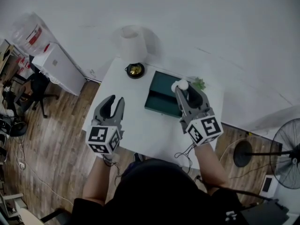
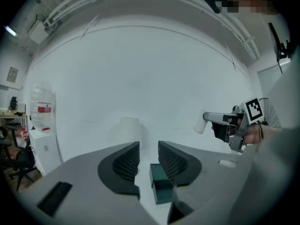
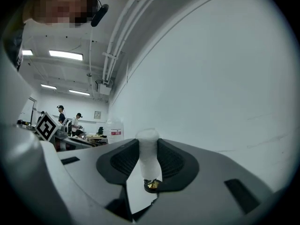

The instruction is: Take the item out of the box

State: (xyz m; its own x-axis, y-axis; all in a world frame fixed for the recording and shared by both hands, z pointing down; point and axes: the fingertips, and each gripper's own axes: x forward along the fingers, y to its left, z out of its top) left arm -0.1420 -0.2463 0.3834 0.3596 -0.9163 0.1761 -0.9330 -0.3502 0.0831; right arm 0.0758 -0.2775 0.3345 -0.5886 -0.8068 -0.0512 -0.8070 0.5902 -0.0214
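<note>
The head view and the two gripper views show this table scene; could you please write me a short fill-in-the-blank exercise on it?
1. The right gripper is shut on a small ___ item.
2. The dark green box lies on the white ___.
3. The left gripper, its jaws slightly apart, holds ___.

Missing words: white; table; nothing.

wall (image 1: 211, 22): white | floor (image 1: 56, 139): wood planks | table (image 1: 140, 130): white | fan (image 1: 286, 153): right
</note>
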